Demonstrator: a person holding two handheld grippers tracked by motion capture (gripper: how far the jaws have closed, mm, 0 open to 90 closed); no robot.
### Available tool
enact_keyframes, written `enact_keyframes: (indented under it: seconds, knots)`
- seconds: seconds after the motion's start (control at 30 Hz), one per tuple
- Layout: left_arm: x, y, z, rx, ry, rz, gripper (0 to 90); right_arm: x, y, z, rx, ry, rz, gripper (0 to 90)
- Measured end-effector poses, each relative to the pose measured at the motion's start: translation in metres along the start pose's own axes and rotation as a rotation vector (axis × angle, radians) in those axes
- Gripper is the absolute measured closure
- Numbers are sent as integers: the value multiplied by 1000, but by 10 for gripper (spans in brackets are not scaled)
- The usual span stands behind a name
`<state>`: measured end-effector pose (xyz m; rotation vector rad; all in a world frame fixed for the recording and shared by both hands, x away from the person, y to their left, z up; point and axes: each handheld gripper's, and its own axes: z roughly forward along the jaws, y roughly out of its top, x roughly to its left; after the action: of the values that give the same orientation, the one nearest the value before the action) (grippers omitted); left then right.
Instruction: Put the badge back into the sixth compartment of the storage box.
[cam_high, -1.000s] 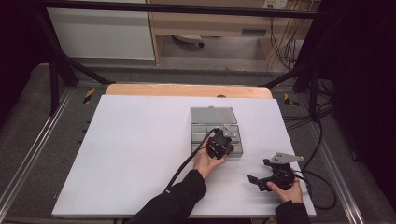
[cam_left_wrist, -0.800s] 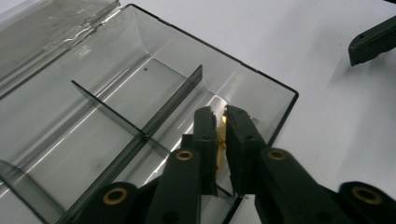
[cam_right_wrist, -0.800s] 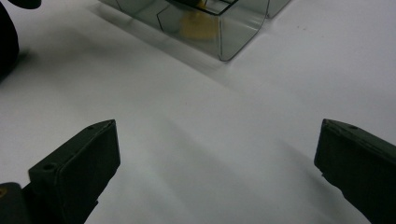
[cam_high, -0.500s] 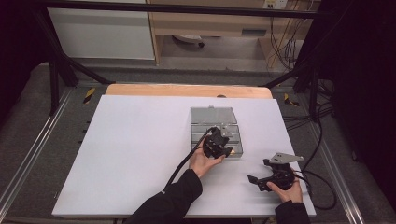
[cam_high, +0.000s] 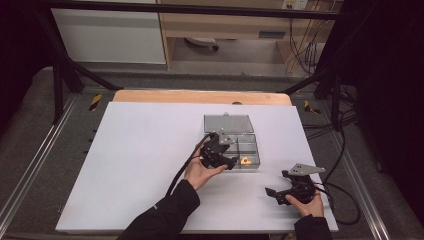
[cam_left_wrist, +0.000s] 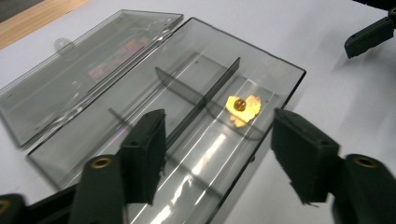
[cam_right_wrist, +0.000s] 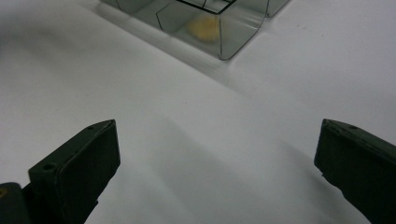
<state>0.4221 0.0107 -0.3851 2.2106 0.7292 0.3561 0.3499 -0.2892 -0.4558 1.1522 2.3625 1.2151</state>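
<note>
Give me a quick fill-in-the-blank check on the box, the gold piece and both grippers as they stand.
1. The small gold piece lies in a ____ compartment of the smoky clear box.
2. The box's lid is ____, lying flat beside it.
3. The left gripper has just been opening; between its fingers it holds ____.
4. The right gripper rests on the ____ table.

Missing words: corner; open; nothing; white

Smoky grey clear box (cam_left_wrist: 261, 70), grey lid (cam_left_wrist: 88, 60); gold-yellow piece (cam_left_wrist: 243, 108); black grippers (cam_high: 218, 154) (cam_high: 295, 190); white tabletop (cam_high: 135, 165) with a tan wood edge.
</note>
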Motion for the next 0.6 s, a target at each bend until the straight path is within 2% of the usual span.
enact_keyframes:
  seconds: [0.23, 0.33, 0.6]
  knots:
    - [20, -20, -28, 2, 32, -35, 185, 0, 0, 0, -2, -2, 0, 6]
    - [29, -31, -39, 1, 41, -62, 124, 0, 0, 0, 1, -1, 1, 5]
    - [51, -62, -70, -18, 96, -115, 66, 0, 0, 0, -2, -5, -1, 6]
